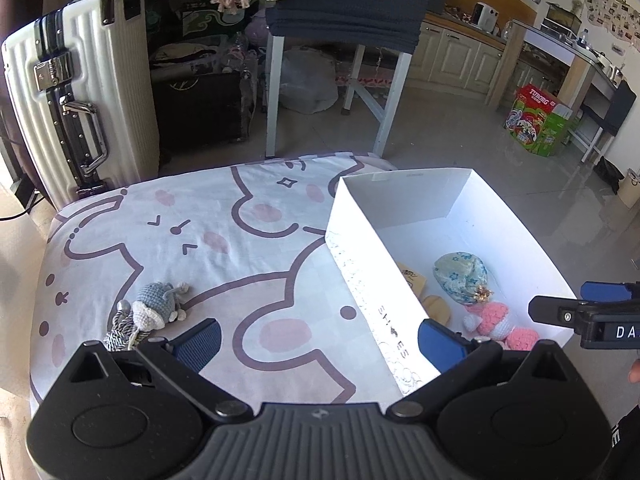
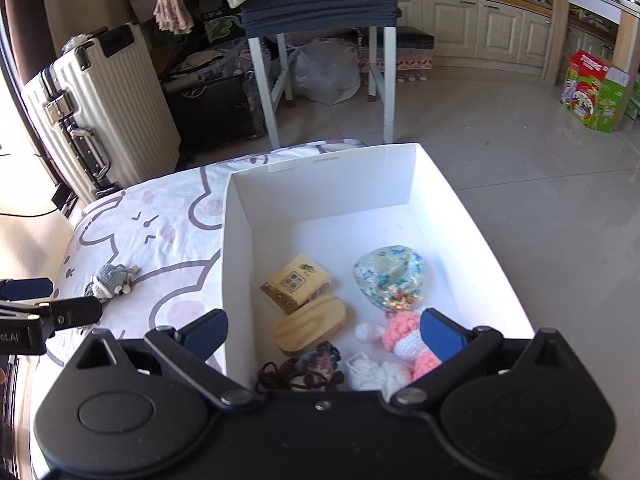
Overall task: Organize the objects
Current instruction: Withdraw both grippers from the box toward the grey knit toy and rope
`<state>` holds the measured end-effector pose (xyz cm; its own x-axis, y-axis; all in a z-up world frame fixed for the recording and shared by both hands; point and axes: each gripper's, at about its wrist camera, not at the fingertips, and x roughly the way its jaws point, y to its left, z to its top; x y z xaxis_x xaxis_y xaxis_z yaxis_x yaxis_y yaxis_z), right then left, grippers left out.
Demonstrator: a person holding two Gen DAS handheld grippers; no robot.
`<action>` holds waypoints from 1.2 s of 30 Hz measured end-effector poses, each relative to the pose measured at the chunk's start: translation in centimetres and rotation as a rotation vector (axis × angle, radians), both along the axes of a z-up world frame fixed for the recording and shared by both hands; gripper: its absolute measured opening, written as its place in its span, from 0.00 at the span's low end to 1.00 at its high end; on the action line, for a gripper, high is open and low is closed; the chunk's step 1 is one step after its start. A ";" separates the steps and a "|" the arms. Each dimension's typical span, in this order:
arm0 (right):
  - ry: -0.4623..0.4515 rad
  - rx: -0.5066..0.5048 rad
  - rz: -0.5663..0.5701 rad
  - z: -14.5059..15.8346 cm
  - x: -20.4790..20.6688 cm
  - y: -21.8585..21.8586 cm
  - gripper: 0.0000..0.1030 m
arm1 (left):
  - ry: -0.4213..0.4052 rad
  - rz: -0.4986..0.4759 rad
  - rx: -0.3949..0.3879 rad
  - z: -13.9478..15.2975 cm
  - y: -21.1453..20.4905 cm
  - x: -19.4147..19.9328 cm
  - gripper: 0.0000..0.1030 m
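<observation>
**Both jaws open over bed and box**

A white box point(image 2: 240, 240) sits on the bed point(image 1: 224, 248), filling the centre of the right wrist view and the right half of the left wrist view. Inside it, toward the near end, lie a floral pouch point(image 2: 390, 274) with a gold tie, a yellow printed carton point(image 2: 298, 282), a wooden piece point(image 2: 312, 328) just below the carton, a pink-and-white crochet doll point(image 2: 400, 338), a dark crochet piece point(image 2: 312, 372) and a white yarn bit point(image 2: 376, 374). The far half of the box floor is bare.

One toy is outside the box: a blue-grey crochet doll point(image 1: 156, 306) lies on the sheet at the lower left of the left wrist view, well apart from the box wall, beside a striped grey tassel point(image 1: 120, 330).

The left gripper point(image 1: 320, 340) has its jaws spread wide with nothing between them; its right finger hangs over the near box wall, its left finger is near the blue-grey doll. The right gripper point(image 2: 324, 334) also stands fully open and grips nothing, its fingers straddling the box's left wall, the right one above the pink doll.

Beyond the bed, a white suitcase point(image 1: 80, 96) stands at the upper left, a chair point(image 1: 340, 20) at top centre, and a green carton point(image 1: 540, 120) on the floor at right.
</observation>
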<state>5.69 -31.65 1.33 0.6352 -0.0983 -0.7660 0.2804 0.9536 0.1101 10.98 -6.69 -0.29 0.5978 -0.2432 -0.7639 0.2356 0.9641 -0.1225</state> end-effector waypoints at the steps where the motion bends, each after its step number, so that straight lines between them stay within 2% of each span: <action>1: 0.001 0.001 0.009 0.0 0.3 0.4 1.00 | -0.001 0.009 0.000 0.0 0.5 -0.1 1.00; 22: -0.035 0.025 0.192 0.4 4.3 8.2 1.00 | -0.008 0.179 0.006 0.0 8.6 -1.1 1.00; 27: -0.046 0.030 0.207 0.4 4.6 9.1 1.00 | -0.014 0.197 0.029 -0.1 9.7 -1.5 1.00; 36: -0.056 0.035 0.227 0.3 5.2 10.2 1.00 | -0.017 0.225 0.014 -0.1 11.7 -1.8 1.00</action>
